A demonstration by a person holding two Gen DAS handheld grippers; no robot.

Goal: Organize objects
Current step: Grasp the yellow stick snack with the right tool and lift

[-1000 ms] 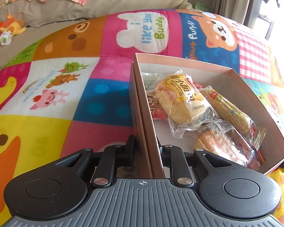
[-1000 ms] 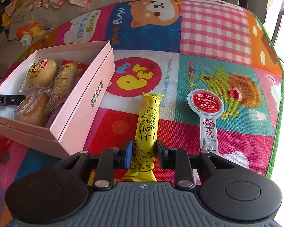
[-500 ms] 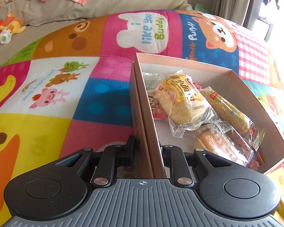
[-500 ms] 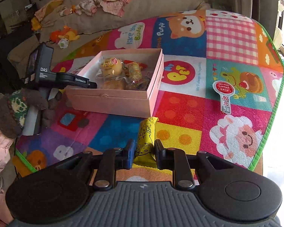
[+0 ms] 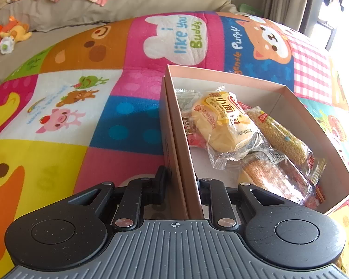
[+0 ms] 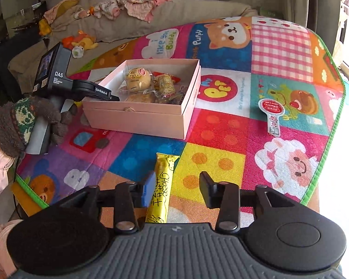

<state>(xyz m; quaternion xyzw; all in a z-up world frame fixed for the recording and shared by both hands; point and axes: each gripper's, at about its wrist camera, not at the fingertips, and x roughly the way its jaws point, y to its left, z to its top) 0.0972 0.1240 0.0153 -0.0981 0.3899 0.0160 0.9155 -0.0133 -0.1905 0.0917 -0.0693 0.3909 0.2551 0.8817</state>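
Living room, beige sofa (image 6: 197, 21) along the back with baby clothes (image 6: 137, 7) heaped on it and a small orange plush toy (image 6: 81, 43) on the seat; in front, a patchwork cartoon play mat (image 6: 279, 46) covers the work surface. On the mat I log a pink cardboard box (image 6: 139, 118), lid off, holding wrapped snacks: a yellow bun packet (image 5: 223, 125), a corn-cob packet (image 5: 279, 137) beside it, more wrappers under them. My left gripper (image 5: 180, 183) is pinched onto the box's near side wall, one finger outside, one inside the box. My right gripper (image 6: 178, 189) is spread wide, well short of the box; the yellow cheese stick (image 6: 161, 188) lies lengthwise between its fingers, against the blue pad of the left finger (image 6: 149, 191) and clear of the right one. I cannot tell whether the stick rests fully on the mat. Right wrist view alone gives me the left tool's black body, the knit-gloved hand (image 6: 30, 121) on its handle, and a red-and-white paddle-shaped packet (image 6: 271, 114) lying on the mat right of the box. Left wrist view alone gives the close print on the wrappers.
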